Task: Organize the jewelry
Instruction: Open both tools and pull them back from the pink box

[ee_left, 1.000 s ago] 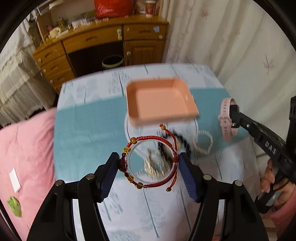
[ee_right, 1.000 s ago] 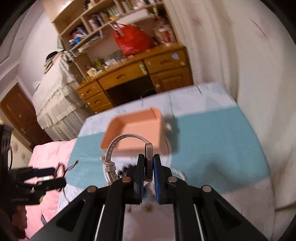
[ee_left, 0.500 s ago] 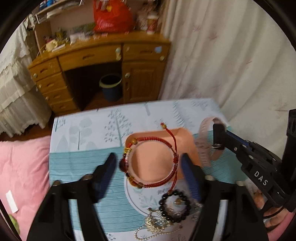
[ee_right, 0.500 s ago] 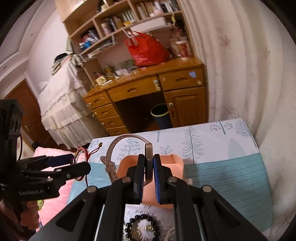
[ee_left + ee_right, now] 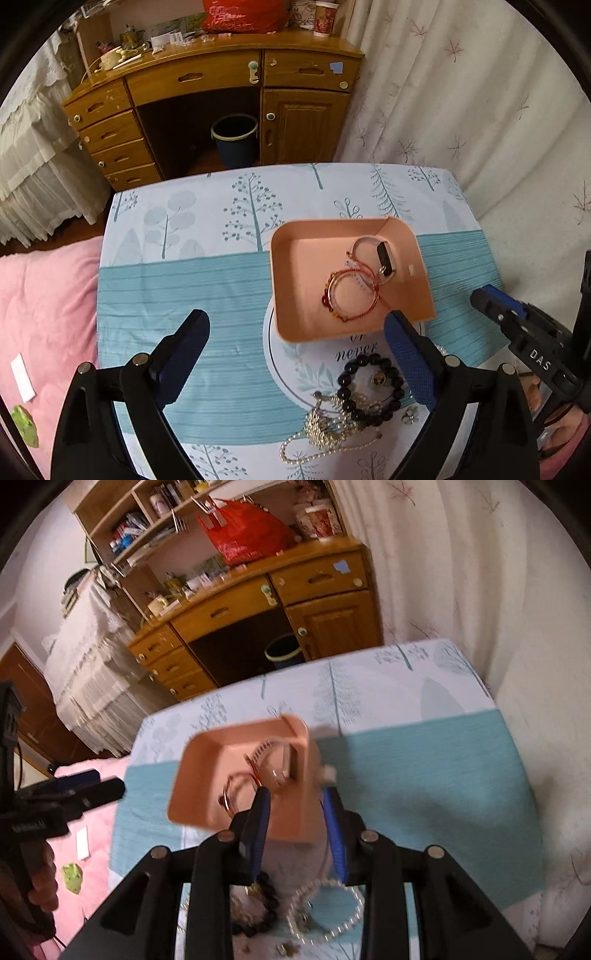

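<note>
Our left claw (image 5: 295, 350) hung wide open and held nothing above the desk (image 5: 207, 295), its blue pads spread well apart over the teal band of the tree-print cloth. The red cord bracelet (image 5: 351, 297) lay inside the peach tray (image 5: 295, 266), toward its near right part, with its loose cord trailing to the tray's front edge. Just behind it, touching or overlapping it, the pale pink watch (image 5: 373, 254) rested against the tray's right wall, its dark face turned up. The tray sat partly on a round white plate (image 5: 288, 369) printed with lettering. On that plate, nearer to us, lay a black bead bracelet (image 5: 369, 387), a tangle of gold chain (image 5: 321, 424) and a pearl strand (image 5: 295, 450), all well apart from the tray's contents. Our right claw (image 5: 297, 821) was also parted and empty, poised over the near right corner of the tray; the view from that wrist was blurred, though the pearl bracelet (image 5: 325, 912) showed below the fingers. From the left wrist, that right claw (image 5: 495, 306) reached in at the desk's right edge. A wooden dresser (image 5: 221, 92) stood beyond the desk.
</note>
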`<state>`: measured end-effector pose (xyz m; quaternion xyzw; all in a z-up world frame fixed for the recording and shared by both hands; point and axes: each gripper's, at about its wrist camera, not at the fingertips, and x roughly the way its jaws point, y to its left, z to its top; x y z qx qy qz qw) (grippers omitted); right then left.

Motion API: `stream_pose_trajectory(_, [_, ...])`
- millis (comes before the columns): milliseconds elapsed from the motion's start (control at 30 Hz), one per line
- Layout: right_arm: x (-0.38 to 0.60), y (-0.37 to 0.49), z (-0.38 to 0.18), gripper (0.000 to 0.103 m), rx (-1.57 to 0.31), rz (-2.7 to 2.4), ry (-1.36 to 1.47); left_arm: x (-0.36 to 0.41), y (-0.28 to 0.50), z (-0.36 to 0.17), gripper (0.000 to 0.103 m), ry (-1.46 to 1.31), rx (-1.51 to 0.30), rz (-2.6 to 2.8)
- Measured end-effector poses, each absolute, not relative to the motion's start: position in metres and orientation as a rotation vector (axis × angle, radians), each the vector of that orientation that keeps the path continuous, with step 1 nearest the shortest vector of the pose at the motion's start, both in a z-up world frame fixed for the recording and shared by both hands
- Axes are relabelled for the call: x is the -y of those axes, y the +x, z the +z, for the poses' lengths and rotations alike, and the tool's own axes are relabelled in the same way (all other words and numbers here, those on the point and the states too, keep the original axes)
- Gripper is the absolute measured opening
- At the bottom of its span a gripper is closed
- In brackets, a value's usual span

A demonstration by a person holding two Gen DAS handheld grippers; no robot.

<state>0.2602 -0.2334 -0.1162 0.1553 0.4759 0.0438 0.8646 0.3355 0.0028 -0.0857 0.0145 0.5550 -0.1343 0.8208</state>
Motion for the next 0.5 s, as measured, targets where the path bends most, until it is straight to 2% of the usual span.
stream_pose_trajectory(500, [0.229,0.184,-0.122,0.03,-1.056,0.064,0.343,-0.029,0.259,-0.101,0.094,-0.002,-1.232,-0.244])
